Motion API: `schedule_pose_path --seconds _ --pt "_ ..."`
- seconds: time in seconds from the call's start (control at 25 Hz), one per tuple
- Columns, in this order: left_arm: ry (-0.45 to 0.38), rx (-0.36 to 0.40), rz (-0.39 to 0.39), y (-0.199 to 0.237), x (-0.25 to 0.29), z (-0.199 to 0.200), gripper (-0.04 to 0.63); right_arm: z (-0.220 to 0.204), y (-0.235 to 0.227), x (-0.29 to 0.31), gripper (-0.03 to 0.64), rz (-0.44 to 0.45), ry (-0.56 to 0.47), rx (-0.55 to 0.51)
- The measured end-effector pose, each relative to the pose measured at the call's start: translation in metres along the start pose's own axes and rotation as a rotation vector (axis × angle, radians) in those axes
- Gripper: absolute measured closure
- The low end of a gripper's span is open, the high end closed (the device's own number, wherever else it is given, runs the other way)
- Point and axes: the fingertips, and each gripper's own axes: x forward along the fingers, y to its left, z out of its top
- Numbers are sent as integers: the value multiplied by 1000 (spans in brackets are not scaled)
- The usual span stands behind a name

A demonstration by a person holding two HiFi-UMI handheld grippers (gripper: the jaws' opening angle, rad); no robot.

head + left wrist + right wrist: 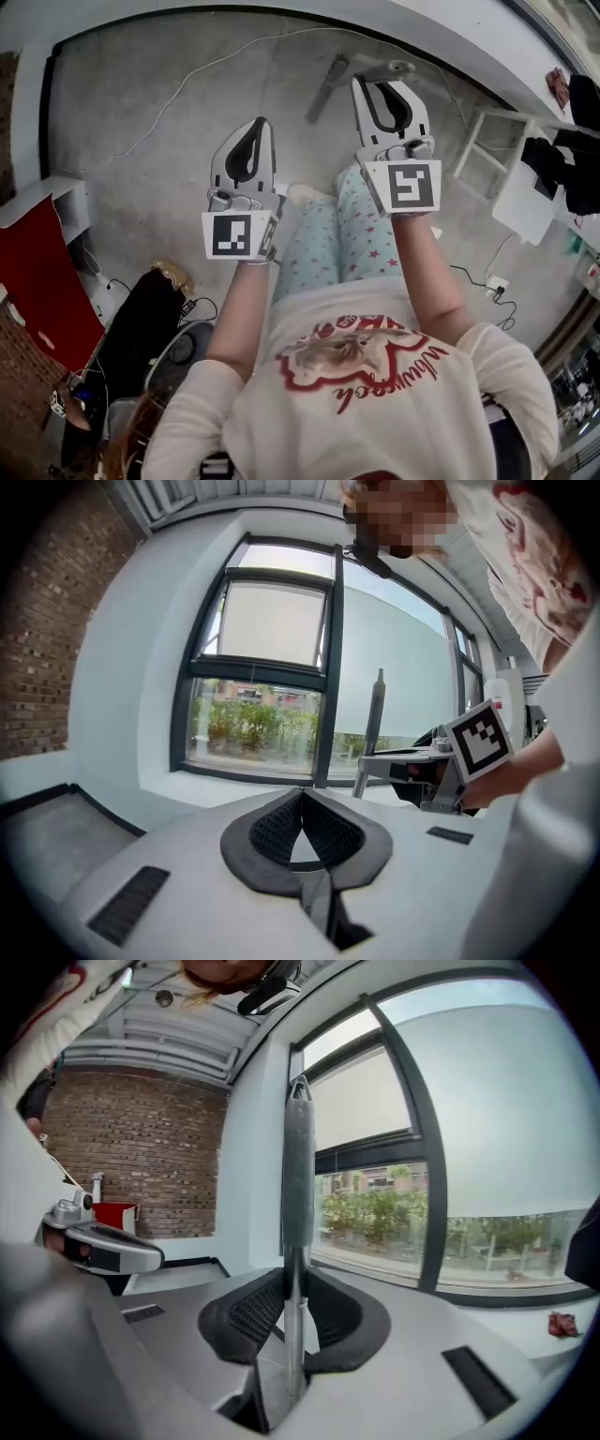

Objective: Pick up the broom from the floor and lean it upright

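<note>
One broom handle (298,1176) — pinched between R tongs (295,1277).

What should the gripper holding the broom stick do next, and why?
Probably carry it to the white wall beside the window and rest its top there. The right gripper has its fingers clamped on the broom handle, which stands upright but seems to lean on nothing. The left gripper is shut and empty.

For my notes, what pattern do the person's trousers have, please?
The trousers are pale mint with pink stars; head view shows best.
</note>
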Motion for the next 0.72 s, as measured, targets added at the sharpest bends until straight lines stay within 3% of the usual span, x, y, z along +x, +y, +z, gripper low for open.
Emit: schedule_pose_path --seconds 0.36,0.72 --pt "18 38 -202 -99 104 23 575 -12 -169 -51 528 -301 59 46" --pt "-29 80 -280 -167 186 63 575 -36 -290 -98 528 -509 95 87"
